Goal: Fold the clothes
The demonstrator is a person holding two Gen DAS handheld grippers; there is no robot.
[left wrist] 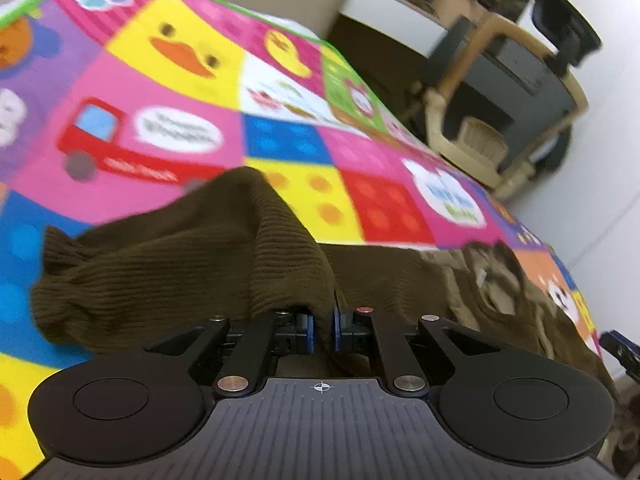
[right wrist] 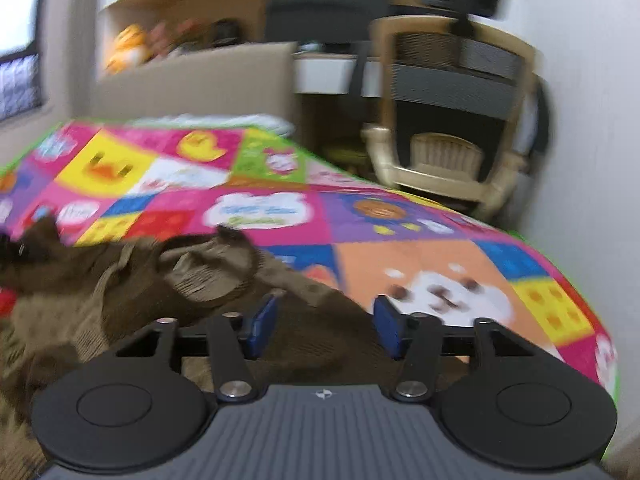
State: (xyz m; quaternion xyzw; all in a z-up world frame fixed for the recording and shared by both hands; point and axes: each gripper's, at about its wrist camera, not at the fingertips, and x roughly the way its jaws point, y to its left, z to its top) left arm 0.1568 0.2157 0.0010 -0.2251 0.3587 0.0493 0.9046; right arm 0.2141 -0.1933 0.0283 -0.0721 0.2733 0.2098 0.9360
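Play mat (left wrist: 168, 92), bright cartoon squares (ducks, truck, dog face), is seen covering the whole work surface; green edging is visible at its far rim. A beige and grey chair (right wrist: 452, 120) is seen beyond the mat's far edge, against a white wall.

Dark brown ribbed sweater (left wrist: 168, 272) is laid on the near part of the mat, bunched and crumpled, neckline opening turned up toward the right side of the left wrist view. One sleeve is seen lifted into a ridge running up to the left gripper (left wrist: 323, 330).

Left gripper: blue pads nearly together, a fold of the sweater pinched between them.

Right gripper (right wrist: 325, 326): fingers (right wrist: 262, 322) held moderately apart over the sweater's edge; fabric is seen below and between them, no pad contact visible. View is motion-blurred.
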